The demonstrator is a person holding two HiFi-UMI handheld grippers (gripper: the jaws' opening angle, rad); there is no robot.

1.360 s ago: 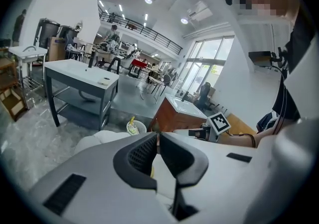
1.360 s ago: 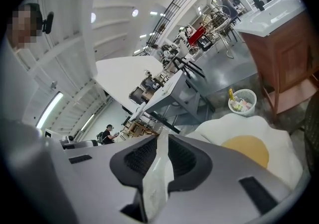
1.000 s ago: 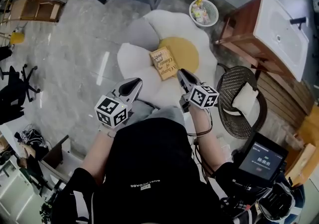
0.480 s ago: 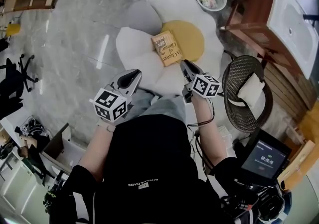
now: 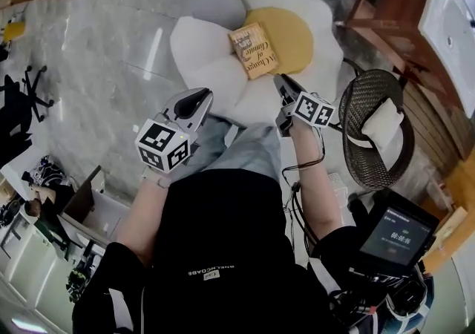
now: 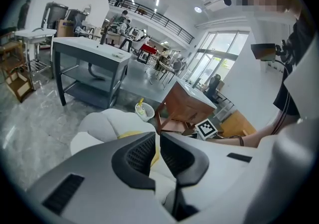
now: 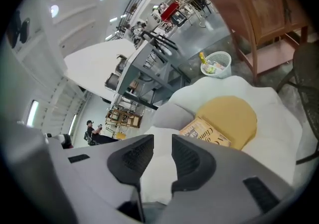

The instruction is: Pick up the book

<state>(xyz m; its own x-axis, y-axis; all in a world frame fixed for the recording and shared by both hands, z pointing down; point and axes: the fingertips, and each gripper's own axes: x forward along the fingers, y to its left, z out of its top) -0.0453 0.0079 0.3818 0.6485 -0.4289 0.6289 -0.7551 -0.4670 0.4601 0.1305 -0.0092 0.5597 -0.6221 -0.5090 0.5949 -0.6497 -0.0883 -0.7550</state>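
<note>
My right gripper (image 5: 282,87) has sunk toward the book (image 5: 254,50), jaws just parting, nothing between them; my left gripper (image 5: 196,101) sits pressed together, empty; grabbing comes next.

Open lab hall with home furniture, grey workbench (image 6: 89,51), mezzanine railing (image 6: 152,15), flower-shaped floor cushion (image 5: 204,50), wicker chair (image 5: 371,167), wooden washstand (image 5: 393,13)

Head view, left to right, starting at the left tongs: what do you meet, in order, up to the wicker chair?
Left tongs → book → right tongs, whose jaws have just been opening with nothing between them → wicker chair.
</note>
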